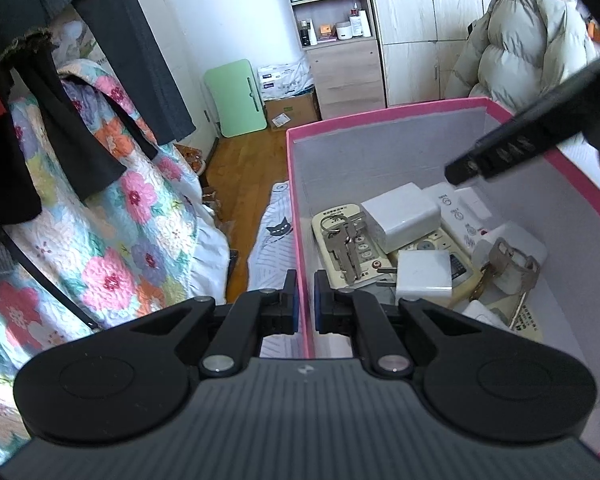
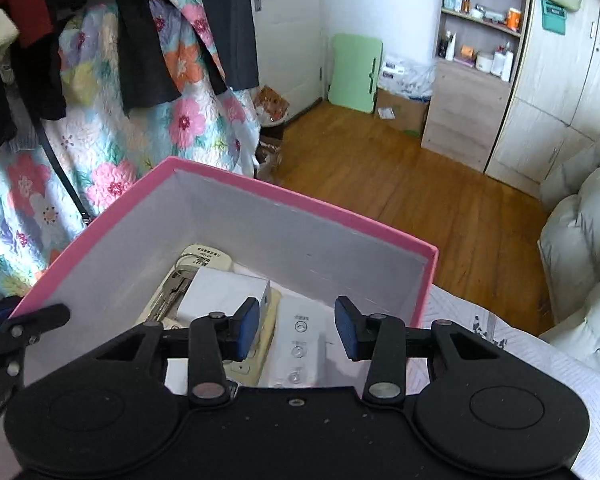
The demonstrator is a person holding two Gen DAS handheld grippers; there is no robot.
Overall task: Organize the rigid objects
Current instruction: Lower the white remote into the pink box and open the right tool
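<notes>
The left gripper is sitting with its blue pads pinched narrow on the near-left wall of the pink box, one pad outside and one inside. The right gripper is hanging over the box interior with its fingers spread wide, holding nothing.

Inside the box, a bunch of keys is lying on a cream remote, just beyond the left pads, with the keys' long axis running near to far and the ring at the far end. A white charger block is sitting right of the keys, and a smaller white plug is nearer. Directly under the right fingers a white remote is lying lengthwise, near to far. A floral quilt is draped on the left.
</notes>
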